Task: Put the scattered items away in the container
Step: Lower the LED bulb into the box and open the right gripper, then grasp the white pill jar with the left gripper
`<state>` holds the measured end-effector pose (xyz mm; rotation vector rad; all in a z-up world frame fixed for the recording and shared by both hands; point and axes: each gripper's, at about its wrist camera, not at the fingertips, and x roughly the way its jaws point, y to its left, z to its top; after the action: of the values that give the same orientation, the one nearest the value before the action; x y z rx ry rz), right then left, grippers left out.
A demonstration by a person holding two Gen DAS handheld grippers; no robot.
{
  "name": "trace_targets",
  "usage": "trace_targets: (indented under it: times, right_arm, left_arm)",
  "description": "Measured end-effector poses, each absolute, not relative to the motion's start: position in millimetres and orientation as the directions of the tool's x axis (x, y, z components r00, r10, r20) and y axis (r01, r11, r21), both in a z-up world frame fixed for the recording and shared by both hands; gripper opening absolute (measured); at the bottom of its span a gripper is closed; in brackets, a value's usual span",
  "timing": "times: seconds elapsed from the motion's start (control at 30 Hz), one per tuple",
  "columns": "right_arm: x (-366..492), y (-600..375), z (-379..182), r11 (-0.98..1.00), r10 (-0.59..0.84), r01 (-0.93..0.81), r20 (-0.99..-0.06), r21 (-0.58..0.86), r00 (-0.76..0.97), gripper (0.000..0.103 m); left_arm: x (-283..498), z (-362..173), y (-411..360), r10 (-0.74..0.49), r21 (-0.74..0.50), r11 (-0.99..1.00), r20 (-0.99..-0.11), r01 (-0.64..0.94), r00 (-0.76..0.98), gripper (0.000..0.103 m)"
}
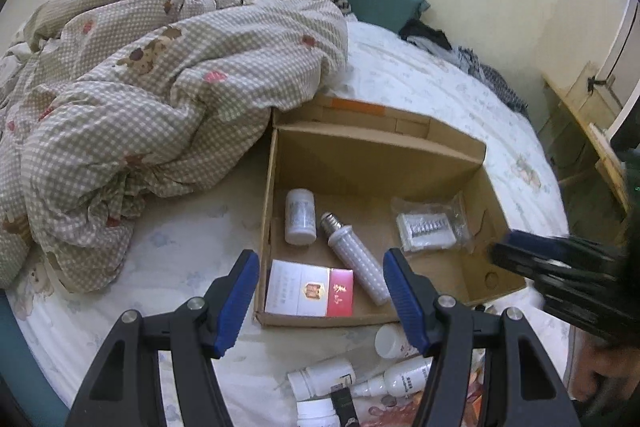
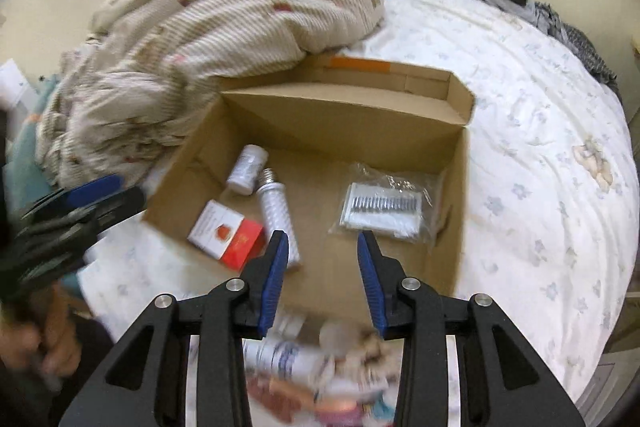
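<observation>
Brown cardboard box (image 1: 472, 163) is holding a white pill bottle (image 1: 299, 215); both tongs, left (image 1: 320, 301) and right (image 2: 323, 281), are hovering wide, empty, near it.

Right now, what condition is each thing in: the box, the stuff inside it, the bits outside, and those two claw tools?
Cardboard box: open, flaps up, on the bed.
White bottle: capped, lying inside the box.
LED bulb: lying inside, beside the bottle.
Red-and-white carton: closed, flat in the box.
Plastic bag of parts: lying inside.
Loose bottles: lying on the bed, outside the box.
Left gripper: open, empty.
Right gripper: open, empty.
Quilt: crumpled.
</observation>
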<state>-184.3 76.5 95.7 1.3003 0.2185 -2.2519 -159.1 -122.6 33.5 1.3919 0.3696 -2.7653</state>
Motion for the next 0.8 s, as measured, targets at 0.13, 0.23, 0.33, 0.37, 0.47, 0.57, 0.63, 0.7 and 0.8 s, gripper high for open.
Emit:
trace_targets:
  times: [0.13, 0.23, 0.33, 0.37, 0.47, 0.57, 0.63, 0.7, 0.8]
  right_arm:
    - [-149.4, 110.8, 112.3, -0.848, -0.408, 0.501, -0.815, 0.171, -0.412, 0.04]
    - [-130.0, 139.1, 115.9, -0.854, -0.433, 0.472, -0.804, 0.221, -0.408, 0.04]
    - [-113.1, 165.0, 112.4, -0.86, -0.451, 0.436, -0.795, 0.265, -0.405, 0.04]
    - [-108.8, 172.6, 110.3, -0.863, -0.455, 0.421, -0.794, 0.281, -0.404, 0.04]
    - [-97.6, 193.8, 101.3, -0.866, -0.473, 0.38, -0.781, 0.325, -0.409, 0.04]
    - [-94.5, 208.1, 86.4, -0.867, -0.487, 0.326, -0.783, 0.378, -0.388, 0.04]
    - [-94.0, 211.3, 84.7, -0.863, -0.496, 0.312, -0.782, 0.398, -0.377, 0.04]
    - [-92.7, 211.0, 88.2, -0.855, -0.51, 0.325, -0.773, 0.405, -0.377, 0.04]
    - [-92.4, 212.1, 94.2, -0.838, -0.539, 0.329, -0.751, 0.435, -0.381, 0.04]
  left_arm:
    - [-158.1, 31.3, -111.7, 0.063, -0.158, -0.981, -0.802, 0.109, -0.594, 0.065]
    - [-155.3, 33.1, -101.8, 0.056, -0.129, -0.988, -0.794, 0.079, -0.606, 0.065]
    - [-151.3, 36.1, -91.0, 0.049, -0.1, -0.994, -0.777, 0.045, -0.628, 0.065]
    - [-150.3, 36.3, -87.1, 0.048, -0.088, -0.996, -0.774, 0.033, -0.631, 0.065]
    - [-148.8, 32.4, -75.3, 0.019, -0.034, -0.999, -0.779, 0.012, -0.627, 0.065]
    - [-147.3, 29.3, -65.5, 0.005, 0.005, -1.0, -0.784, -0.014, -0.621, 0.065]
    - [-145.0, 28.2, -59.9, 0.003, 0.021, -0.999, -0.79, -0.032, -0.613, 0.065]
    - [-141.6, 27.8, -56.6, 0.006, 0.024, -0.999, -0.801, -0.041, -0.599, 0.065]
    - [-132.6, 26.2, -53.0, 0.028, -0.002, -0.999, -0.833, -0.048, -0.553, 0.065]
